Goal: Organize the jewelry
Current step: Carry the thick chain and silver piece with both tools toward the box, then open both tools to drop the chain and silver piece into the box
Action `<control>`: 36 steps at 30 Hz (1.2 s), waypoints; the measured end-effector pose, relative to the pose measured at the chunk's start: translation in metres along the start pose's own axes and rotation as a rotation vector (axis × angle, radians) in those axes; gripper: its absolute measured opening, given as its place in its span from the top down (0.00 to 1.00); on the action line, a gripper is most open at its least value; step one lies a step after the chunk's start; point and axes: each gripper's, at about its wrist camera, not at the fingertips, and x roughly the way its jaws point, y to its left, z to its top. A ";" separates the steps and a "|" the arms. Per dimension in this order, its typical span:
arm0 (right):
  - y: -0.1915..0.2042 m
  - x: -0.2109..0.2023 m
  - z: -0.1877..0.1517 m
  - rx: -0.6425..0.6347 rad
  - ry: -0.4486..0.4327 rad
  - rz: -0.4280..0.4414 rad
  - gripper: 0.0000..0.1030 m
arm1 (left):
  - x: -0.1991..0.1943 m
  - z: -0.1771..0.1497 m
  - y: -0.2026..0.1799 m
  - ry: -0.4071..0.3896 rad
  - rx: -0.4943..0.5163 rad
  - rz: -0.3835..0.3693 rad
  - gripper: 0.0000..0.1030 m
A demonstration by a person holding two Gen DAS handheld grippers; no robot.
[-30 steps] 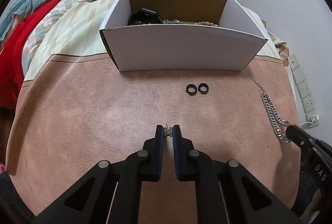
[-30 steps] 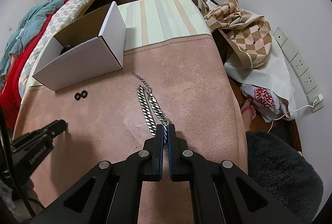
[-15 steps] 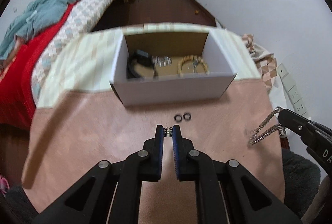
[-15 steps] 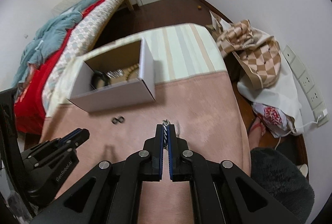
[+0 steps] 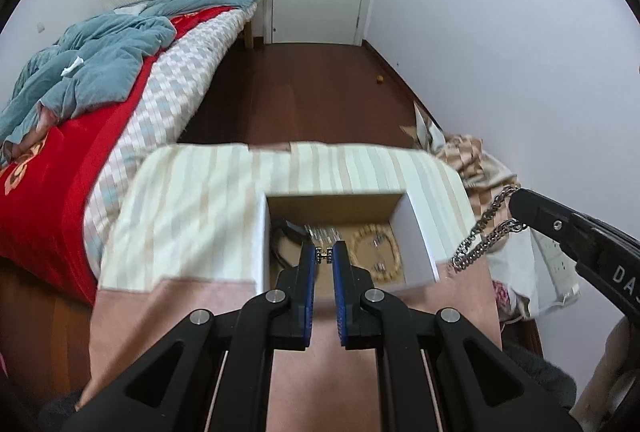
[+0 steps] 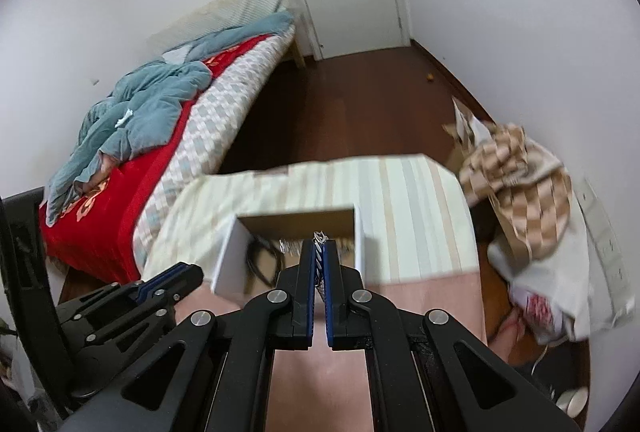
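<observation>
My left gripper [image 5: 324,255] is shut on a small metal earring [image 5: 324,255] and holds it high over the open white box [image 5: 418,232]. In the box lie a wooden bead bracelet [image 5: 376,252], a black item [image 5: 286,228] and some silver pieces [image 5: 320,231]. My right gripper [image 6: 319,256] is shut on a silver chain [image 6: 319,252]; the chain hangs from its tips in the left wrist view [image 5: 482,232], to the right of the box. The box also shows in the right wrist view [image 6: 228,256].
The box stands on a table with a pink cloth [image 5: 168,312] and a striped cloth [image 5: 192,200]. A bed with red and blue covers [image 5: 80,112] is at left. A heap of checked fabric and bags [image 6: 532,176] lies at right by the wall.
Both grippers have risen high and moved forward over the box, carrying the earring and the chain. The two black rings on the pink cloth have left the view.
</observation>
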 end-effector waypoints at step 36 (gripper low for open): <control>0.003 0.164 0.029 0.039 0.371 0.223 0.96 | 0.112 0.044 0.061 0.269 -0.176 -0.001 0.32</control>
